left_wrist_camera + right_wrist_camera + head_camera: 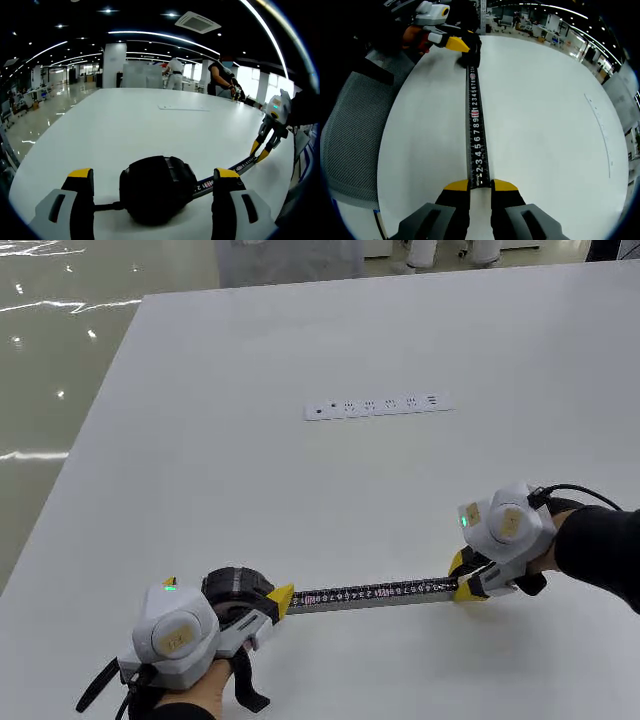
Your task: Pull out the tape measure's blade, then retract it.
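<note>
— So, where is the tape measure [237, 585] now?

— Its black case [157, 192] lies on the white table [300, 340], nearer to me than the power strip [378, 406] and to the left of it. The blade [370, 593] is out of the case and runs to the right. Its free end is nearer to me than the right end of the power strip.

— And your grippers?

— My left gripper [228, 590] is spread wide, with one jaw on each side of the case. In the left gripper view I see a gap between jaw and case on both sides, so it does not squeeze the case. My right gripper [480, 186] has its jaws pressed together on the free end of the blade, just at the lowest numbers of the scale.
</note>
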The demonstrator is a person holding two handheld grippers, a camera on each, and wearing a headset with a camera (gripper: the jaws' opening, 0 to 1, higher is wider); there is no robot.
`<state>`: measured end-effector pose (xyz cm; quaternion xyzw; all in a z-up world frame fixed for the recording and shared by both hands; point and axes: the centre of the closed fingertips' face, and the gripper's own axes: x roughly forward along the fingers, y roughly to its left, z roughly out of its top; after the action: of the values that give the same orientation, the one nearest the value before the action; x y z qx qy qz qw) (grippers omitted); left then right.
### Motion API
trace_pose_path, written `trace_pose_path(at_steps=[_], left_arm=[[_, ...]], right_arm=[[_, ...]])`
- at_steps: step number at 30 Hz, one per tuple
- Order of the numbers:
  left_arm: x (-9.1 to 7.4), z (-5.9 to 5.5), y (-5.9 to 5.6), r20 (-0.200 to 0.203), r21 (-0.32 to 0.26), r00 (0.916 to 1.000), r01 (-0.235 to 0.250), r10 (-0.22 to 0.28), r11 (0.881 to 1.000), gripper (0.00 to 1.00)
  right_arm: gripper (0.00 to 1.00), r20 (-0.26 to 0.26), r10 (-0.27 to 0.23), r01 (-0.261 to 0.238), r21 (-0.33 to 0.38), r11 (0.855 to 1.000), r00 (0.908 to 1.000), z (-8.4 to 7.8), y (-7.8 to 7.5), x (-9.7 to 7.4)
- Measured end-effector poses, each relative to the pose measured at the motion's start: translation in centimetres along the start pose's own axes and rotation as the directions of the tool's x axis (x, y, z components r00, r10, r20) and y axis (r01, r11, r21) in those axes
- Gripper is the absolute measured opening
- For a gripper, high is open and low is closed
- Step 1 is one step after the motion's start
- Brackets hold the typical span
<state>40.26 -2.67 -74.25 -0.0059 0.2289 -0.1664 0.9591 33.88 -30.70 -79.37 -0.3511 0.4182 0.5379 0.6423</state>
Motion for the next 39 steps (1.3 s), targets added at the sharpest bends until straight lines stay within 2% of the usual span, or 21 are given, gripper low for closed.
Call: trace_pose_path(at_steps=[6, 8, 12, 14, 17, 20, 23, 26, 29, 31, 35, 39], left_arm=[[0.2, -0.3, -0.1, -0.008, 0.003, 1.0000, -0.001, 0.001, 1.000, 0.91], [0.3, -0.5, -0.1, -0.014, -0.003, 0.9999, -0.002, 0.002, 1.000, 0.87], [0.5, -0.9, -0.3, -0.029, -0.007, 0.9996, -0.004, 0.004, 1.000, 0.79], [0.5, -1.0, -0.6, -0.045, -0.016, 0.9990, -0.006, 0.005, 1.000, 0.73], [0.7, -1.1, -0.7, -0.058, -0.019, 0.9982, -0.013, 0.012, 1.000, 0.67], [0.6, -1.1, -0.2, -0.071, -0.035, 0.9969, -0.036, 0.034, 0.999, 0.63], [0.6, -1.2, -0.3, -0.087, -0.016, 0.9956, -0.036, 0.034, 0.999, 0.63], [0.7, -1.3, -0.2, -0.101, -0.028, 0.9945, -0.031, 0.028, 0.999, 0.62], [0.6, -1.3, -0.3, -0.108, -0.017, 0.9940, -0.021, 0.019, 1.000, 0.61], [0.6, -1.4, -0.3, -0.116, -0.011, 0.9931, -0.018, 0.016, 1.000, 0.60], [0.6, -1.4, -0.3, -0.121, -0.016, 0.9926, -0.011, 0.009, 1.000, 0.60], [0.7, -1.5, -0.3, -0.131, -0.017, 0.9914, -0.007, 0.005, 1.000, 0.60]], right_arm=[[0.10, -0.044, -0.013, 0.012, -0.008, 1.000, 0.9990, 0.1, 0.2, 0.1], [0.09, -0.062, -0.015, 0.017, 0.033, 0.999, 0.9980, 0.0, 0.0, 0.1], [0.08, -0.096, -0.015, 0.017, 0.011, 1.000, 0.9953, 0.1, 0.1, 0.2], [0.08, -0.099, -0.023, 0.028, 0.050, 0.998, 0.9948, 0.0, 0.1, 0.1], [0.08, -0.101, -0.029, 0.036, 0.064, 0.997, 0.9944, 0.0, 0.1, 0.1], [0.08, -0.108, -0.025, 0.033, 0.066, 0.997, 0.9938, 0.0, 0.1, 0.0], [0.08, -0.119, -0.022, 0.033, 0.090, 0.995, 0.9927, 0.1, -0.1, 0.0], [0.08, -0.130, -0.025, 0.037, 0.084, 0.996, 0.9912, 0.0, 0.0, 0.0], [0.08, -0.112, -0.027, 0.037, 0.095, 0.995, 0.9933, -0.1, 0.0, -0.1], [0.08, -0.092, -0.025, 0.030, 0.059, 0.998, 0.9954, 0.0, 0.0, 0.0], [0.07, -0.087, -0.018, 0.026, 0.086, 0.996, 0.9960, 0.0, -0.2, 0.0], [0.07, -0.099, -0.010, 0.017, 0.077, 0.997, 0.9950, 0.2, -0.1, 0.1]])
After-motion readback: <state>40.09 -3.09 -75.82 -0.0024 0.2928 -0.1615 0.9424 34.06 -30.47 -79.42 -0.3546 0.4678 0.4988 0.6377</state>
